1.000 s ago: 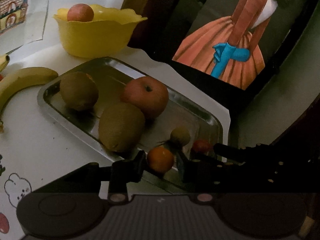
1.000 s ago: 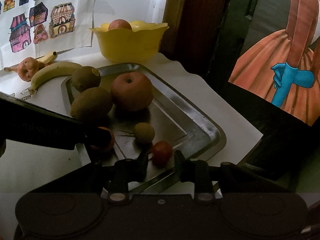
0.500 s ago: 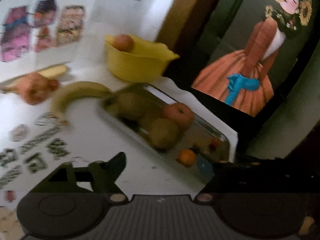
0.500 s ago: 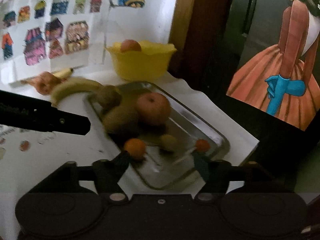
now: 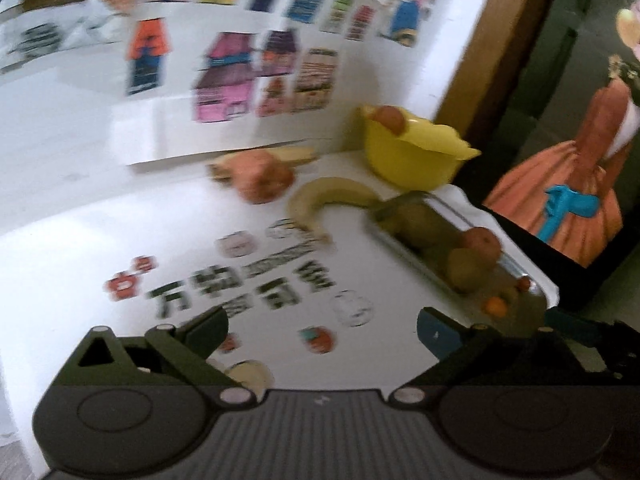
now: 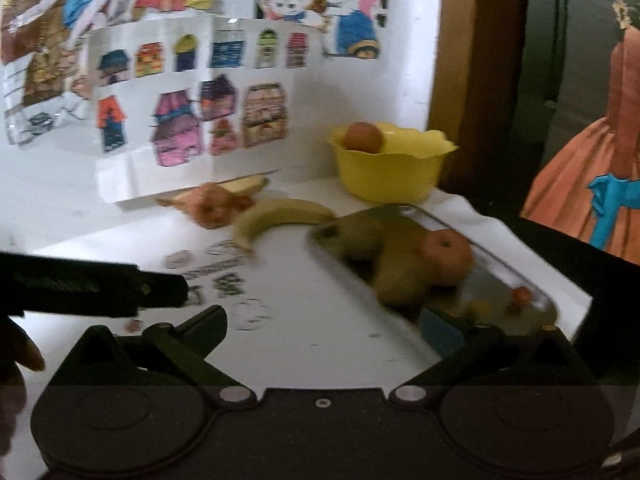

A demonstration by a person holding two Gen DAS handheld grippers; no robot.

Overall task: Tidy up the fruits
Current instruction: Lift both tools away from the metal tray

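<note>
A white bench (image 6: 320, 320) printed with cartoon stickers carries everything, with children's drawings on the wall behind it. Along its right edge lies a metal tray (image 6: 500, 268) holding two kiwis (image 6: 400, 280), a red apple (image 6: 448, 256), and, at its near end, a small orange fruit (image 5: 496, 306) and a tiny red one (image 6: 521, 295). At the far right corner stands a yellow bowl (image 6: 392, 172) with one round reddish fruit (image 6: 362, 138) inside. Loose near the back edge lie a banana (image 6: 280, 216) and a blurred reddish fruit (image 6: 216, 206), with a second banana (image 6: 244, 186) behind it. The sorting looks partly done: tray and bowl are stocked, while the loose fruit probably remains to be placed. The left gripper (image 5: 320, 328) hovers above the bench's middle with jaws wide apart, gripping nothing. The right gripper (image 6: 320, 328) hangs near the tray's near end, jaws equally wide apart and empty.
</note>
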